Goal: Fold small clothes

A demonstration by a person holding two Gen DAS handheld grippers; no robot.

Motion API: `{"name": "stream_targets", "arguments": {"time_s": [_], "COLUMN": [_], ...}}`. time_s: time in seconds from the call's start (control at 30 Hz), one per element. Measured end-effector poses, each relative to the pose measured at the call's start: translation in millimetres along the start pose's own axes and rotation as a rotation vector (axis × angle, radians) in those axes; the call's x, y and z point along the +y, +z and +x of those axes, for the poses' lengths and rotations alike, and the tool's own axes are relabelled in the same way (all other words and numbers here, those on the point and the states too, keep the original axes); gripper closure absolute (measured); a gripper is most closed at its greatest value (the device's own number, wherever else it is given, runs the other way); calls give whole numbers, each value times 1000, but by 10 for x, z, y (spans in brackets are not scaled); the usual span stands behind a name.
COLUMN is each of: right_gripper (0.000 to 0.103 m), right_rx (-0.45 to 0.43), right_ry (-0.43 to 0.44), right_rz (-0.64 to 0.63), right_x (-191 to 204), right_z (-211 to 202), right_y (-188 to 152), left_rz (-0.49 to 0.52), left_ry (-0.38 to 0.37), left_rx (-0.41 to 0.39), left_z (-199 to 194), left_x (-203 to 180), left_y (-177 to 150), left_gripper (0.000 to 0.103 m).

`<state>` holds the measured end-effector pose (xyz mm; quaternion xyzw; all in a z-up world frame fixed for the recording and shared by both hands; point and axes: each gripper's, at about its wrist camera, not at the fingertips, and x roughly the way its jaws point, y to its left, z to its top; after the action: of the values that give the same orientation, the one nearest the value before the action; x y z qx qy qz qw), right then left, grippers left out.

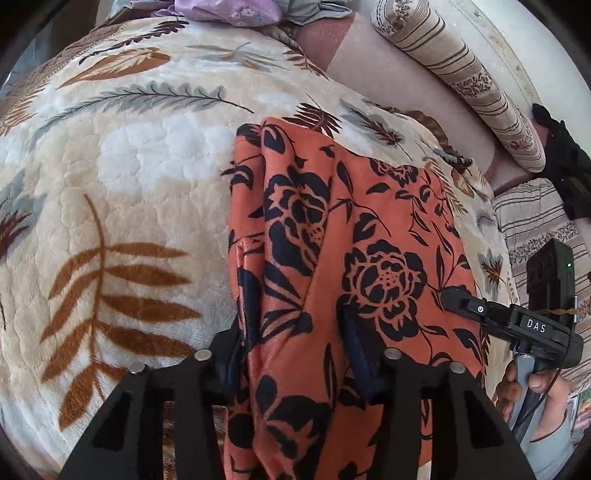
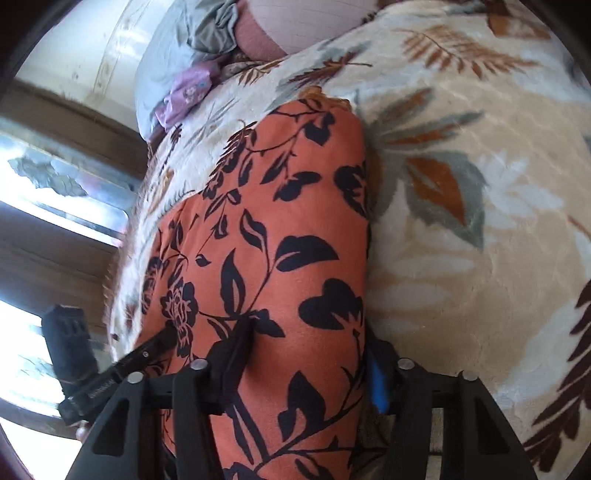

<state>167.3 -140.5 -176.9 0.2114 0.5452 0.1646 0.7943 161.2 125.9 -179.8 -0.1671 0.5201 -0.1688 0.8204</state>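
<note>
A cream plush blanket (image 1: 122, 177) printed with brown and grey leaves fills the left wrist view from nine o'clock round to twelve, and in the right wrist view it takes the whole side from one to five o'clock (image 2: 480, 258); on it lies the orange garment (image 1: 369, 229) with its black flower print, running from the centre of the left wrist view down to six o'clock, and from about eleven o'clock through the centre to six o'clock in the right wrist view (image 2: 288, 229), folded lengthwise with a raised crease along its left part. A striped bolster (image 1: 461, 77) lies across one to three o'clock of the left wrist view, beyond the blanket; a lilac flowered cloth (image 1: 229, 11) sits crumpled at twelve o'clock, and shows again at ten o'clock in the right wrist view (image 2: 188, 92), beside grey bedding (image 2: 207, 33).

The left gripper (image 1: 295, 347) sits at six o'clock of its own view, jaws wide apart, one finger at the garment's left edge, the other pressed on the cloth, a broad band of fabric between them; whether they pinch it I cannot tell. The right gripper (image 2: 314, 354) likewise stands wide, the cloth bulging up between its fingers; in the left wrist view it appears at four o'clock (image 1: 454, 299), tip touching the garment's right part, held by a hand (image 1: 535, 398).
</note>
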Motion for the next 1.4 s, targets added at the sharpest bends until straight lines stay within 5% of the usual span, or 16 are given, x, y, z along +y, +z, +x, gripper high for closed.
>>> {"name": "stream_targets", "arguments": {"time_s": [0.17,0.4,0.57,0.67,0.7,0.73,0.8,0.87,0.97,1.03,1.13,1.2,1.27,1.4], "right_gripper": [67,70,70,70,68,63,49,45,44,43,27,18,17,17], "right_rx": [-40,-195,-295,-299,-272,-232,-132,-162,-267,-343,-410,-340,-160,-228], "right_ry": [-121,-132,-164,-145,-140,-145,-241,-172,-209,-160,-30,35,-28,-59], "right_rz": [-185,-269,-202,-128,-92,-41,89,151,134,117,81,45,69,100], "right_x": [398,515,66,-368,-544,-737,-1146,-1327,-1233,-1094,-820,-761,-871,-721], "right_z": [-229,-974,-1480,-1485,-1404,-1287,-1012,-1033,-1316,-1517,-1611,-1395,-946,-1183], "right_y": [33,210,336,376,393,407,350,220,130,119,88,1,24,0], "left_rz": [-21,106,174,182,171,171,179,145,177,196,210,146,141,245], "left_ry": [-19,-61,-134,-105,-81,-44,54,6,46,39,88,47,60,147], "left_rx": [-32,-167,-180,-146,-113,-44,117,41,-27,-68,37,53,41,-62], "left_z": [-133,-553,-387,-51,142,381,783,594,208,57,353,457,359,-47], "left_x": [-35,-749,-1329,-1539,-1554,-1546,-1457,-1338,-1303,-1313,-1213,-1069,-1102,-1262], "left_y": [26,251,496,504,479,438,322,255,174,103,-39,-79,-60,-143], "left_gripper": [77,79,78,75,68,51,42,41,41,40,39,37,37,37]}}
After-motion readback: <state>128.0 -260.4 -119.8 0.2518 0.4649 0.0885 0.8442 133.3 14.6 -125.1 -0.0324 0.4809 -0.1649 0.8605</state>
